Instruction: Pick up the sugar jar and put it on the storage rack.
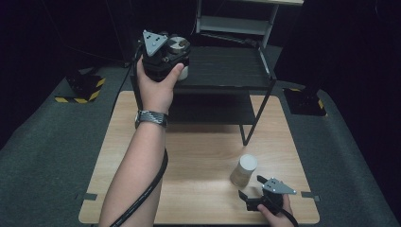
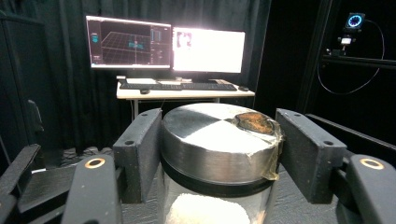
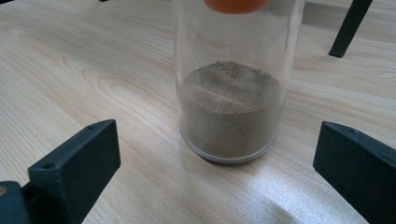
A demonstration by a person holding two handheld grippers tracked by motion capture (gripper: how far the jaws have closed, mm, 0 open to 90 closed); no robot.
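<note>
A clear jar with a round metal lid [image 2: 210,135] and white powder inside sits between the black jaws of my left gripper [image 2: 219,154], which press on its sides. In the high view this jar [image 1: 180,45] is at the left end of the black rack's top shelf [image 1: 227,71], with my left gripper [image 1: 176,51] around it. I cannot tell whether it rests on the shelf. A second clear jar with brown powder [image 3: 231,107] stands on the wooden table [image 1: 198,156]. My right gripper [image 1: 253,187] is open just in front of that jar [image 1: 244,170], without touching it.
The two-level black rack stands on the table's far half, its front leg [image 1: 243,135] near the middle. A desk with two lit monitors [image 2: 163,44] and a keyboard is beyond it. Yellow-black marked blocks [image 1: 82,90] lie on the grey floor.
</note>
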